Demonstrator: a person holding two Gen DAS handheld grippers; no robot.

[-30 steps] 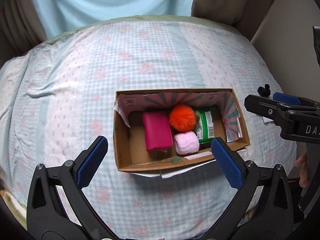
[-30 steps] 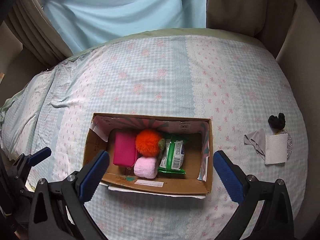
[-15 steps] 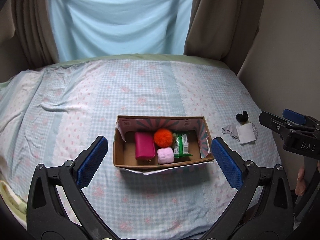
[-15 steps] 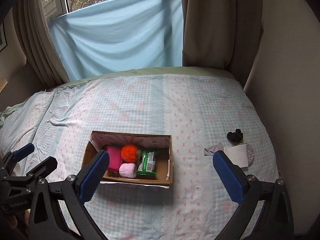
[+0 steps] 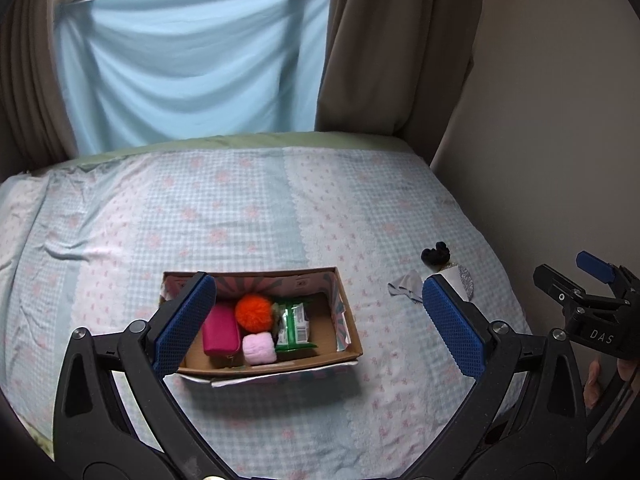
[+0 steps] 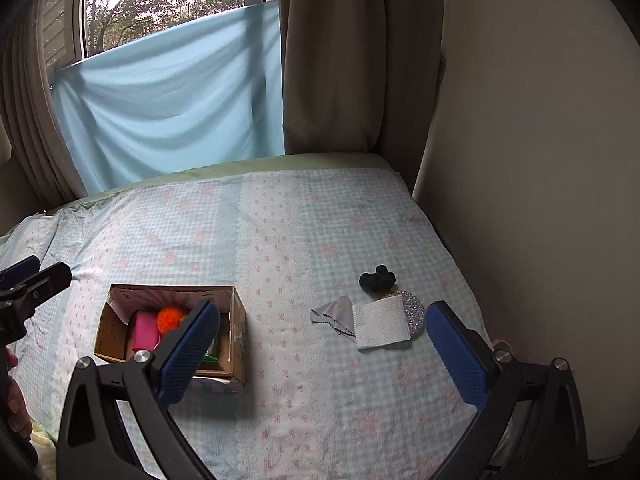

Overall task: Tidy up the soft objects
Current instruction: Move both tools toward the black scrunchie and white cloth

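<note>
Held above a bed (image 5: 256,208) spread with a pale blue checked cover, two handheld grippers, each gaping wide with nothing between its blue pads. Left gripper (image 5: 318,322) raised over an open cardboard box (image 5: 344,320) near the bed's front; right gripper (image 6: 322,350) raised farther to the right, between the box (image 6: 238,320) and a small cluster of loose items. Packed side by side in the box: a magenta pouch (image 5: 220,334) at left, an orange pompom (image 5: 254,311) toward the back, a pale pink fluffy roll (image 5: 259,348) in front of it, a green-and-white packet (image 5: 295,323) at right. Lying well apart from the box, near the wall side of the bed: a black scrunchie (image 6: 377,279), a white folded cloth (image 6: 382,322) partly covering a glittery silver disc (image 6: 414,310), and a grey cloth (image 6: 334,314) touching the white one's left edge. Behind the bed, a light blue sheet (image 6: 172,108) hung across a window between brown curtains (image 6: 340,60).
</note>
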